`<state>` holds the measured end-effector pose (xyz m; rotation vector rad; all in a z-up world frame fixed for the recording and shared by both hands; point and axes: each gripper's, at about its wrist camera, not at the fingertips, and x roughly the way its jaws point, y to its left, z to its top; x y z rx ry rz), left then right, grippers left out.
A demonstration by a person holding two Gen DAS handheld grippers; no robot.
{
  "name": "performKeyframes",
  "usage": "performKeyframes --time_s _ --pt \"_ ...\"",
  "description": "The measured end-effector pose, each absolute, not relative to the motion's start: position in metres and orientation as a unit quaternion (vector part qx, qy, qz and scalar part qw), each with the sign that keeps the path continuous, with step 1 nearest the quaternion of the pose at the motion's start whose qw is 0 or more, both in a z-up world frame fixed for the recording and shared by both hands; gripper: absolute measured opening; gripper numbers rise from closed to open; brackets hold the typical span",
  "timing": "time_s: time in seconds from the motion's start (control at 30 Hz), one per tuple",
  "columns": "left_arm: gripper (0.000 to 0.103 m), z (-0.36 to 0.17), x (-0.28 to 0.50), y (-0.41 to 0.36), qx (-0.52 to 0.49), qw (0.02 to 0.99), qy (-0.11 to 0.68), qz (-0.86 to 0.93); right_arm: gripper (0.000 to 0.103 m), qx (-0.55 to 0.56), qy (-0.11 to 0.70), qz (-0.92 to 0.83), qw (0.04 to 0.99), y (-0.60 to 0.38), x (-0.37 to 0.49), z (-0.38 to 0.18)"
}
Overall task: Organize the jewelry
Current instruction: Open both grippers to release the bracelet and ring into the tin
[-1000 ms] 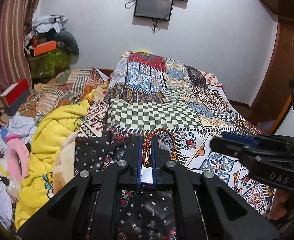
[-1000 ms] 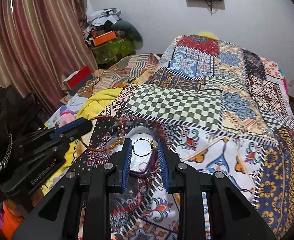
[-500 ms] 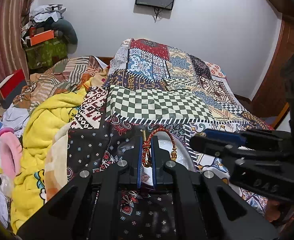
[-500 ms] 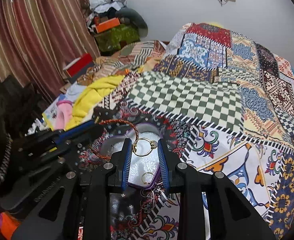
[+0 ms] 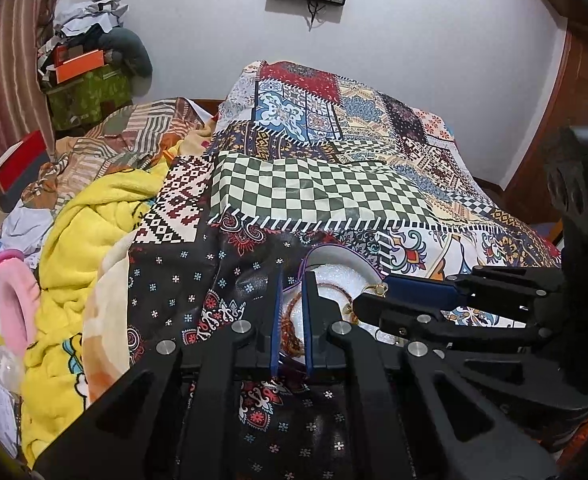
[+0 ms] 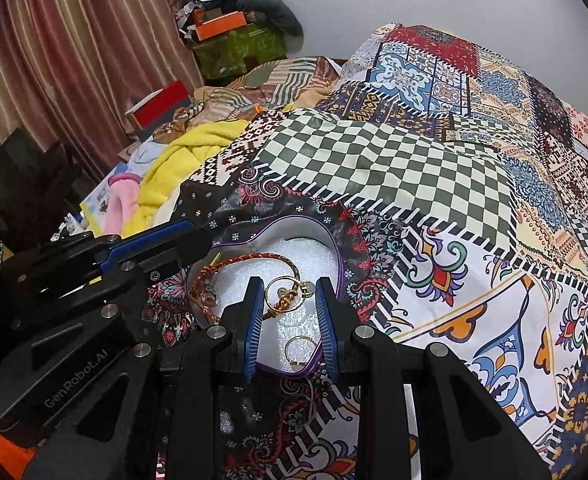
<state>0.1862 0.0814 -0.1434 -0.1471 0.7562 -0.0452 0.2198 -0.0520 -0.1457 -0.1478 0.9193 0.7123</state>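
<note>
We see our left gripper (image 5: 291, 312) nearly closed on the red braided bracelet (image 6: 249, 261), which drapes into the heart-shaped jewelry box (image 6: 294, 226) on the patchwork bedspread (image 6: 434, 168). Our right gripper (image 6: 287, 300) is partly open, its blue pads clasping a gold ring (image 6: 283, 298) above the box; another gold ring (image 6: 301, 350) lies inside.

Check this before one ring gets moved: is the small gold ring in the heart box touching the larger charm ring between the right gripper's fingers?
Apart. The right wrist view shows bare white foam between the small gold ring and the larger charm ring.
</note>
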Motion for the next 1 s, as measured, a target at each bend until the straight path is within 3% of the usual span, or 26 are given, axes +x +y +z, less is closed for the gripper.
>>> performKeyframes --time_s 0.3,0.47,0.7,1.0 --pt "0.006 -0.136 0.180 0.085 -0.072 0.930 0.361 -0.014 0.024 -0.071 0.430 0.336 0.835 -0.053 0.219 -0.141" --pt "0.007 -0.127 0.174 0.087 -0.073 0.931 0.358 -0.011 0.034 -0.080 0.414 0.330 0.844 -0.056 0.211 -0.132" --pt "0.027 -0.110 0.161 0.084 -0.073 0.936 0.344 -0.007 0.038 -0.081 0.394 0.316 0.860 -0.071 0.200 -0.111" --pt "0.027 -0.086 0.142 0.066 -0.046 0.944 0.326 -0.011 0.039 -0.074 0.370 0.271 0.886 -0.125 0.186 -0.079"
